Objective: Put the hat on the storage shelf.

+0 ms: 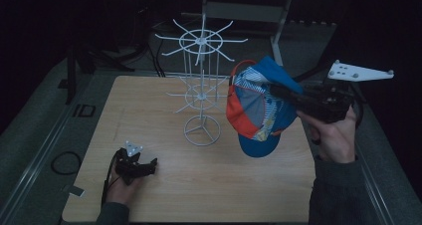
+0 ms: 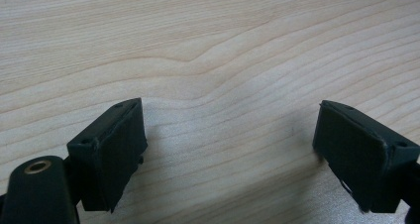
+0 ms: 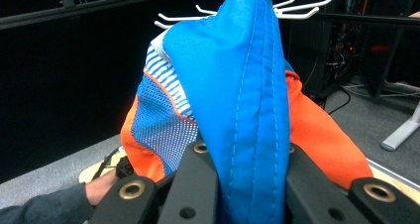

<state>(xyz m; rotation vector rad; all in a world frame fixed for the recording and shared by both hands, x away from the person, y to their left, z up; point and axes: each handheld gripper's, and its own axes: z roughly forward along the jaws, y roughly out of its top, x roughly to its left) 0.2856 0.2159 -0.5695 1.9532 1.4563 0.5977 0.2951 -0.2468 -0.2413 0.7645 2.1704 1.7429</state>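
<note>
Both hands held grippers: the right gripper (image 1: 278, 91), raised level above the table (image 1: 164, 195), clamped a blue-orange cap (image 1: 259, 105) beside the white wire rack (image 1: 201, 93); the left gripper (image 1: 142, 166) rested low, jaws wide apart, empty.

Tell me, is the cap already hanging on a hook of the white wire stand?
No, in the high view the cap is held in the air by the right gripper, beside the white wire stand, not on a hook.

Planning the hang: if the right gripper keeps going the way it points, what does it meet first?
Probably the white wire rack: the right gripper, shut on the cap, points toward its hooks, though depth is unclear.
</note>
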